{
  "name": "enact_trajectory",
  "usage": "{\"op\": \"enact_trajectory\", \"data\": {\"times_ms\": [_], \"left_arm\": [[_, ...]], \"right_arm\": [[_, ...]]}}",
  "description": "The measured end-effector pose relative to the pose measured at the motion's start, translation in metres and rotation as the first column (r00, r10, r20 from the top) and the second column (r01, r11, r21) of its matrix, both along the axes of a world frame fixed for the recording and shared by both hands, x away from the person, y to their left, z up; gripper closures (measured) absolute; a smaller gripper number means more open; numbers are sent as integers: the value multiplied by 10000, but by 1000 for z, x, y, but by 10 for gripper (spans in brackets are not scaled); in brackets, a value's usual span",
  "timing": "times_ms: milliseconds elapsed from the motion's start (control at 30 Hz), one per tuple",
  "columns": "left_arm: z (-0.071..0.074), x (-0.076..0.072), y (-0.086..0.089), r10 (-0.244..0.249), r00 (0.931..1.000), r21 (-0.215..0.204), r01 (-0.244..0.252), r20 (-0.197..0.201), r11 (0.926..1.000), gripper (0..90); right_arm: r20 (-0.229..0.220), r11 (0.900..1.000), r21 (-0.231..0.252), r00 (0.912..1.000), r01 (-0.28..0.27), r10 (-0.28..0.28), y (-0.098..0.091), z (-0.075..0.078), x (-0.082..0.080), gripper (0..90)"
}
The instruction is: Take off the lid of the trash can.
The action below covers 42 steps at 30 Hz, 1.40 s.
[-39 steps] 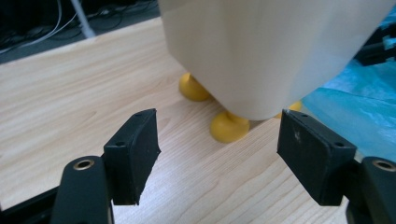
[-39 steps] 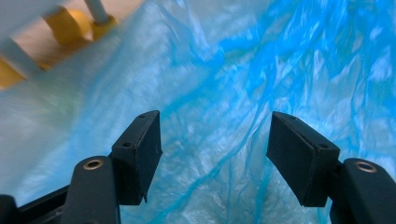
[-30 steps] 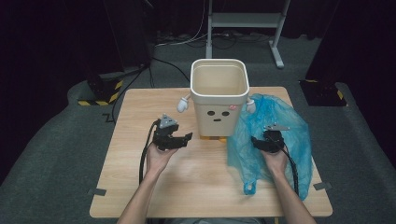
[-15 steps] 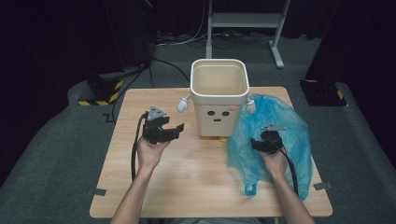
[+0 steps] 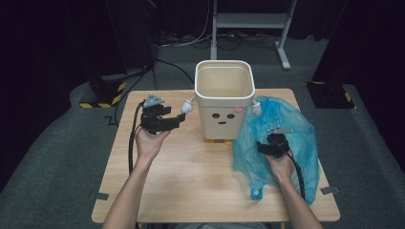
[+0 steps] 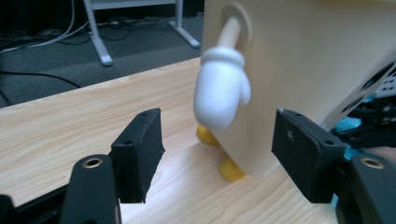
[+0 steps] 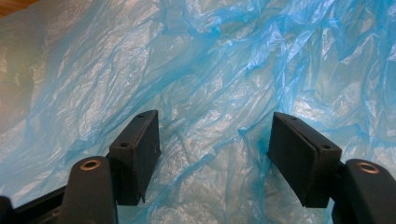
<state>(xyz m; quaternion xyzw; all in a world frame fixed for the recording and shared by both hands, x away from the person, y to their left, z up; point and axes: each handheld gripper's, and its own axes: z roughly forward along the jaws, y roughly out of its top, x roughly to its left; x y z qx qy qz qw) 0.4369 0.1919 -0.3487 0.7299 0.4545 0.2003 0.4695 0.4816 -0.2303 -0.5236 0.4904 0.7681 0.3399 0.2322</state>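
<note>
Your work of lining the bin with the blue plastic bag has barely begun: the bin stands empty at the back of the tabletop, and the bag lies crumpled flat just to its right, touching its side. Your right tool hovers over the bag, jaws wide, plastic beneath but not pinched. Your left tool faces the bin's mitten-shaped arm; its jaws have just been closing a little, with nothing between them. Gripping, opening and fitting the bag all remain.
</note>
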Motion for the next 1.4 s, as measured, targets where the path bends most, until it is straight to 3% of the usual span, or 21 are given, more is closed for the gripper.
{"op": "enact_trajectory", "data": {"times_ms": [133,300,433,633,833,1133,1400], "left_arm": [[11,6,2,85,9998,13,-85,199,10000,378],[23,14,3,51,9993,-279,-41,371,9996,387],[33,17,2,45,9953,-509,5,967,9987,402],[52,27,-1,-62,9915,-595,140,1298,9981,417],[65,38,-7,-428,9910,-1032,561,1267,9931,435],[85,55,-24,-653,9903,-684,741,1227,9949,443],[97,77,-39,-698,9926,27,699,994,9976,376]], "right_arm": [[40,10000,-54,10000,-19,19,0,0,0,343],[4,10000,45,10000,15,-15,-1,0,0,348],[-5,10000,58,10000,19,-19,0,0,0,353],[4,10000,42,10000,26,-26,-1,0,0,352],[-13,10000,39,10000,26,-26,-1,0,0,355],[-17,10000,28,10000,0,0,-1,0,-1,357],[-17,10000,51,10000,-5,5,-1,0,-1,359]]}}
